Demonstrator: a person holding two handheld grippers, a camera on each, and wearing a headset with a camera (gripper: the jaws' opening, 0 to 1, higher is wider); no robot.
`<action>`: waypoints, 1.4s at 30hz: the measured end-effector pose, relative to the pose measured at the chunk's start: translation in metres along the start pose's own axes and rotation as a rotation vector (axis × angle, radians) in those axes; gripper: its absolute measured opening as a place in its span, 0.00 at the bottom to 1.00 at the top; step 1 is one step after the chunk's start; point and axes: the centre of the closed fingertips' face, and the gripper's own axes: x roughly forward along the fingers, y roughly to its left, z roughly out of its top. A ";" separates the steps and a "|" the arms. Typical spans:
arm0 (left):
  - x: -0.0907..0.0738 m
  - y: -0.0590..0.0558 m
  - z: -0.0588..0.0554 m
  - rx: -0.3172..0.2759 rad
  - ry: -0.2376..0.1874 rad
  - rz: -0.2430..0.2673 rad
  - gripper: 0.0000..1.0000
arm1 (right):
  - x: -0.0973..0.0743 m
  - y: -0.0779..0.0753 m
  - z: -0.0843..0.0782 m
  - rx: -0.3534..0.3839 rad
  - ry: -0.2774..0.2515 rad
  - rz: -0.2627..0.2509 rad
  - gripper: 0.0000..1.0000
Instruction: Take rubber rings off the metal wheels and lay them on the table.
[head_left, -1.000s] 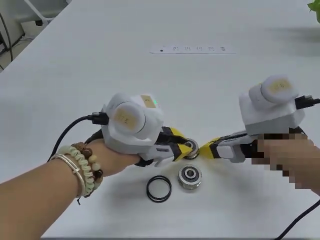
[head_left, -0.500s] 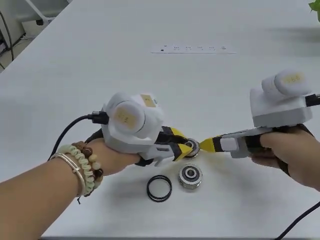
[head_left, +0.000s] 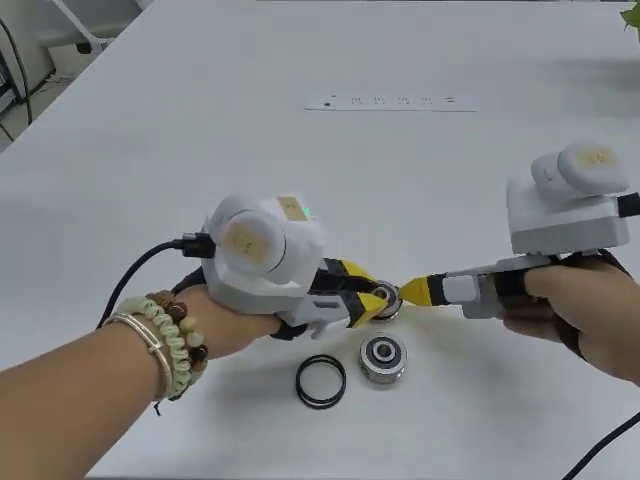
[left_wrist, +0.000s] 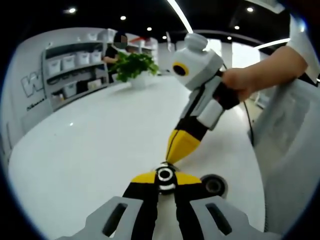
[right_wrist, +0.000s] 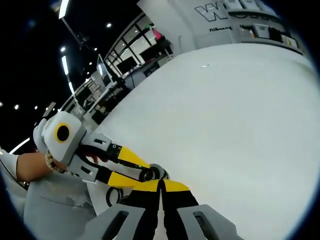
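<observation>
Swinging out rightward since a second ago, the right gripper (head_left: 410, 291) keeps its closed jaws at the metal wheel (head_left: 386, 297), which the left gripper (head_left: 373, 300) holds clamped. It may be pinching the rubber ring (left_wrist: 165, 170), though I cannot tell. Next, peel the ring off and lay it near the freed ring (head_left: 320, 381).

From where I stand the table (head_left: 200, 150) is a smooth white top with a soft, near-matt sheen. The left gripper (head_left: 375, 297) and right gripper (head_left: 410, 291) at mid-frame are smooth white moulded plastic with a slight gloss, their jaw tips a duller yellow and black. The clamped wheel (head_left: 388, 297) in the left jaws and the loose wheel (head_left: 382, 358) below it are bright polished metal, the rubber ring (head_left: 320, 381) at lower centre is plain matt black, and the bracelets (head_left: 175, 335) at lower left are round beads, some pale, some brown and wood-like.
</observation>
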 end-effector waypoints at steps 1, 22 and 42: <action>0.000 0.000 0.000 0.000 -0.001 0.000 0.13 | 0.000 0.000 0.000 0.003 0.000 0.000 0.00; -0.001 0.001 0.000 -0.007 -0.011 0.013 0.13 | 0.002 0.006 0.005 -0.054 0.010 -0.013 0.00; -0.001 0.001 0.000 -0.008 -0.016 0.016 0.12 | 0.001 0.010 0.007 -0.071 0.010 -0.001 0.00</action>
